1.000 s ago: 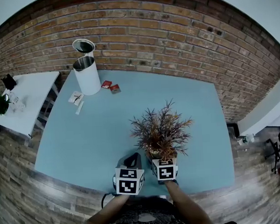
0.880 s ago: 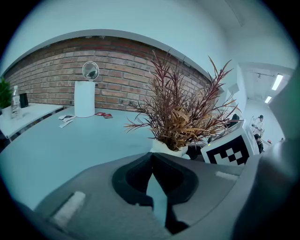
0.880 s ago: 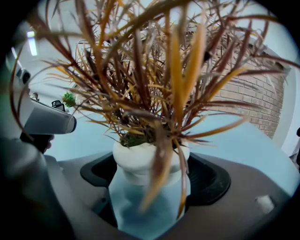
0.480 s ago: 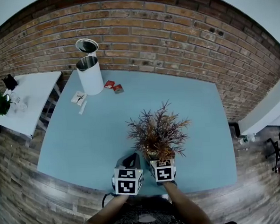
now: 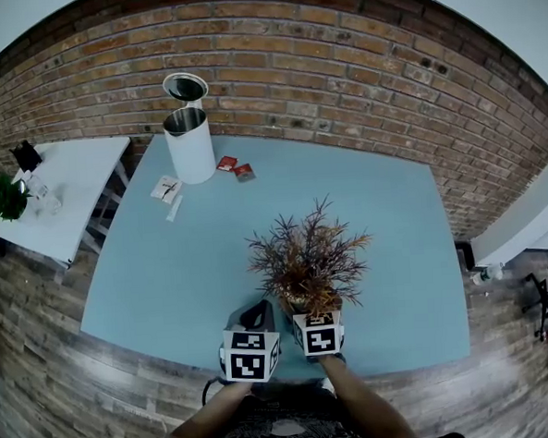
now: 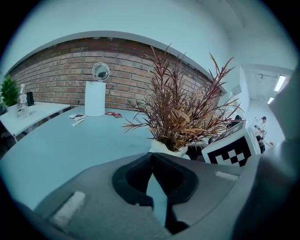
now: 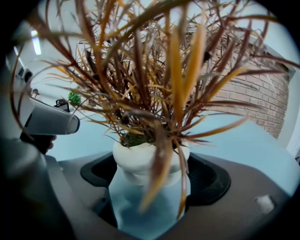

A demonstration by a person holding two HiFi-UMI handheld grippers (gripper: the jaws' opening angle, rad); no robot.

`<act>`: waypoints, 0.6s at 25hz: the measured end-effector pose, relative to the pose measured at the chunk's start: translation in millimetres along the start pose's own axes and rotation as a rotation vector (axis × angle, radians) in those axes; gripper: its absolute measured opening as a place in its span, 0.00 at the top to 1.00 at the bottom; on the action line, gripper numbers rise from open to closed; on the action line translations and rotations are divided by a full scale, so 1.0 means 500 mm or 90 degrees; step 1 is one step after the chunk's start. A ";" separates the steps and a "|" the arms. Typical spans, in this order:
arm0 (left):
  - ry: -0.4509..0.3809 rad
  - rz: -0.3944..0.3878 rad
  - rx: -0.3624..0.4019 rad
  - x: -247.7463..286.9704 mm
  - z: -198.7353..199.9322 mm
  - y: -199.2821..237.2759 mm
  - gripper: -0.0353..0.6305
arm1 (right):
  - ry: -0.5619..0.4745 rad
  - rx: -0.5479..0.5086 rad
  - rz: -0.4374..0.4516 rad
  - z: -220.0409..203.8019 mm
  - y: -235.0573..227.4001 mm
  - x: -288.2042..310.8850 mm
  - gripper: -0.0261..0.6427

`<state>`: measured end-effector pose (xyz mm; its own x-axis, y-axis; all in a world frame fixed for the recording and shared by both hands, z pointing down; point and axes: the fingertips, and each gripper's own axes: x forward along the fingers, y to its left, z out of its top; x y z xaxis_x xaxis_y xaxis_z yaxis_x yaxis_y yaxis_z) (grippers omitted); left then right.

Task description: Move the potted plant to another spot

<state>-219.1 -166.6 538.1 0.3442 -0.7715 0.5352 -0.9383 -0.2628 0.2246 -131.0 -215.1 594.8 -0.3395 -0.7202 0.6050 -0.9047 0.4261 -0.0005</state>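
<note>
The right gripper (image 7: 151,172) grasps the plant's (image 5: 306,256) white pot (image 7: 145,159) near the bench's (image 5: 193,265) front edge, so the carry seems to be in hand. The next move calls for a steady, upright shift to a free spot. The left gripper (image 6: 151,169) is clenched and empty. Leaves (image 7: 159,93) hide the pot's base, so I cannot tell whether it is lifted.

Rust-brown, orange-tipped leaves on potted plant (image 5: 306,262), white pot (image 7: 150,161). Pale blue table (image 5: 166,266). Red-brown brick wall (image 5: 338,61). Black-and-white square-patterned marker cubes (image 5: 251,353). White bin (image 5: 192,152). Red packets (image 5: 236,167). Grey-brown plank floor (image 5: 42,366).
</note>
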 end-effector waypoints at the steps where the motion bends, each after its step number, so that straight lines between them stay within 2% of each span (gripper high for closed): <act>1: 0.000 0.001 -0.001 -0.004 -0.001 0.006 0.95 | -0.001 0.000 0.003 0.002 0.008 0.001 0.27; 15: -0.003 0.010 -0.009 -0.058 -0.019 0.100 0.95 | -0.003 -0.008 0.014 0.025 0.115 0.034 0.27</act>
<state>-275.6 -151.7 541.6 0.3295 -0.7778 0.5352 -0.9430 -0.2430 0.2274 -192.1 -209.7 594.9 -0.3605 -0.7134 0.6009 -0.8936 0.4489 -0.0032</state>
